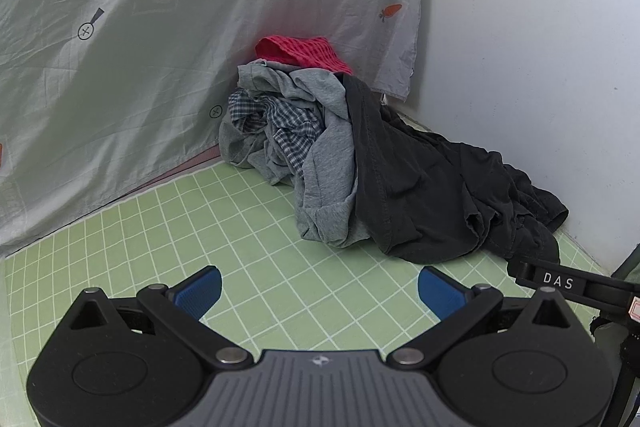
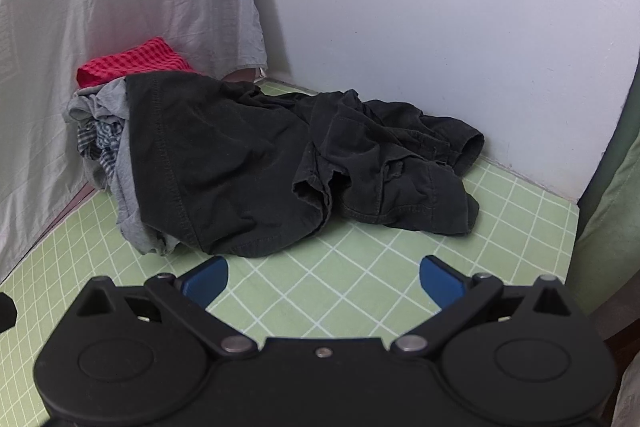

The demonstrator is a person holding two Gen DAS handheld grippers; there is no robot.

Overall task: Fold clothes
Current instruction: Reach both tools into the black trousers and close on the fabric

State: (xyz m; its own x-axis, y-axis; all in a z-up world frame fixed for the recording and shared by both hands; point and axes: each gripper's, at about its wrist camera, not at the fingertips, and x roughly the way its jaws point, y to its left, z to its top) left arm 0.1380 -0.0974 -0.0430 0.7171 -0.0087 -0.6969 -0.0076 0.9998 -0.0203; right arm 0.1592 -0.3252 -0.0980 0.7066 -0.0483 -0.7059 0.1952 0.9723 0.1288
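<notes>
**Unsorted heap in the far corner, nothing in hand**

Piled in the far corner of the pale green grid-lined mat (image 1: 224,227): a crumpled black cotton garment (image 2: 248,155) sprawling right along the wall; a rumpled grey jersey garment (image 1: 324,147) beside it on the left; a blue-and-white checked shirt (image 1: 280,127) tucked within; a red checked cloth (image 1: 300,53) on top at the back. Left gripper (image 1: 320,291) spread wide, empty, well short of the pile; right gripper (image 2: 324,279) likewise splayed, empty, near the black hem. Soft, light, limp fabric, likely to sag and drag neighbours; best pinched at the stitched black hem nearest. Hanging behind: a pale carrot-printed sheet (image 1: 140,47); plain white wall (image 2: 440,7) on the right; little room there.
</notes>
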